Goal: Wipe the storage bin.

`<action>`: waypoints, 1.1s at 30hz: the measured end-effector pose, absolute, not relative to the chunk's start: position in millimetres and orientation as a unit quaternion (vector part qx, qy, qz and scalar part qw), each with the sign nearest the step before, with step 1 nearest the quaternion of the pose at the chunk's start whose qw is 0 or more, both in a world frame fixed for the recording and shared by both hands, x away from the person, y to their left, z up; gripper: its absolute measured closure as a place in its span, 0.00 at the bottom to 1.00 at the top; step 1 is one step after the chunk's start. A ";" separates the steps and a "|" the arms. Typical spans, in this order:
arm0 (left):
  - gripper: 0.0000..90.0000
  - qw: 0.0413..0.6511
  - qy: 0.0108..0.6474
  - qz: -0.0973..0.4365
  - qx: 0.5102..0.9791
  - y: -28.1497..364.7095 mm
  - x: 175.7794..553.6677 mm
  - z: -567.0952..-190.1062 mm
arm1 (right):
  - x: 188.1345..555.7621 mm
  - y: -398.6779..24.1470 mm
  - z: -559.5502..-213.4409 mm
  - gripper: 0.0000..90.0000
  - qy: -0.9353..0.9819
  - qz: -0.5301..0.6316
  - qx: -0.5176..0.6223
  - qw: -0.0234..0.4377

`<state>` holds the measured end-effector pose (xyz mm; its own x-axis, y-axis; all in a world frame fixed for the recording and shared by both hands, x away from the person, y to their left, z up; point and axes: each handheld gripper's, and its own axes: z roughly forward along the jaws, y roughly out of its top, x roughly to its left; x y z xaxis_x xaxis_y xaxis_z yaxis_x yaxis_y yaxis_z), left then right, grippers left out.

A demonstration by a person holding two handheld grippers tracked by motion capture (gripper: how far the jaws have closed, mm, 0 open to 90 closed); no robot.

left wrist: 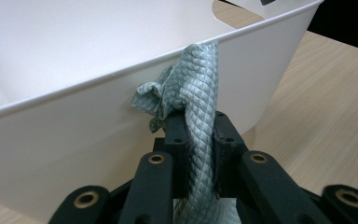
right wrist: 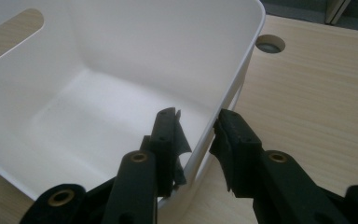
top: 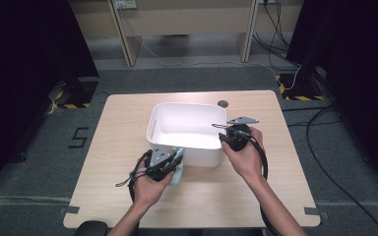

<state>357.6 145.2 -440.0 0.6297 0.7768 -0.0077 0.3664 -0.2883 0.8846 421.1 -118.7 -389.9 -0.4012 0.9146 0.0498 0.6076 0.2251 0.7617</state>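
Note:
A white plastic bin (top: 203,156) stands on the wooden table (top: 123,132). My left gripper (top: 173,158) is at the bin's near left corner, shut on a grey-blue waffle cloth (top: 177,175). In the left gripper view the cloth (left wrist: 198,84) runs up between the jaws of that gripper (left wrist: 199,123) and is bunched against the bin's outer wall (left wrist: 74,140), reaching its rim. My right gripper (top: 225,139) straddles the bin's right wall near the front corner. In the right gripper view this gripper (right wrist: 198,123) is open, one jaw inside the bin (right wrist: 247,51) and one outside.
A round cable hole (top: 222,103) sits in the table just behind the bin, also in the right gripper view (right wrist: 270,43). Bare wood lies left, right and in front of the bin. Desk legs and cables stand on the floor beyond the table.

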 end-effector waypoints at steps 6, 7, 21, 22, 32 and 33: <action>0.88 0.466 0.365 0.217 0.776 140.6 357.3 -438.3 | 421.2 -118.8 -389.9 0.77 0.754 0.364 0.505 0.211; 0.88 0.467 0.364 0.217 0.776 139.4 357.3 -438.0 | 421.2 -118.4 -390.1 0.77 0.753 0.365 0.505 0.211; 0.88 0.467 0.363 0.216 0.777 137.7 358.4 -439.2 | 421.0 -118.6 -389.9 0.77 0.753 0.364 0.506 0.211; 0.88 0.468 0.363 0.216 0.776 137.6 358.6 -439.5 | 421.1 -118.6 -389.9 0.77 0.753 0.365 0.505 0.211; 0.88 0.466 0.362 0.217 0.778 137.2 358.8 -441.6 | 421.2 -118.7 -390.0 0.77 0.753 0.365 0.505 0.210; 0.88 0.467 0.362 0.217 0.777 136.9 358.9 -442.2 | 421.2 -118.7 -390.1 0.77 0.752 0.366 0.506 0.211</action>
<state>358.9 136.9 -442.2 0.6439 0.7651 -0.0006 0.3599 -0.3022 0.8827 421.2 -118.7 -390.1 -0.3995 0.9152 0.0533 0.6073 0.2207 0.7632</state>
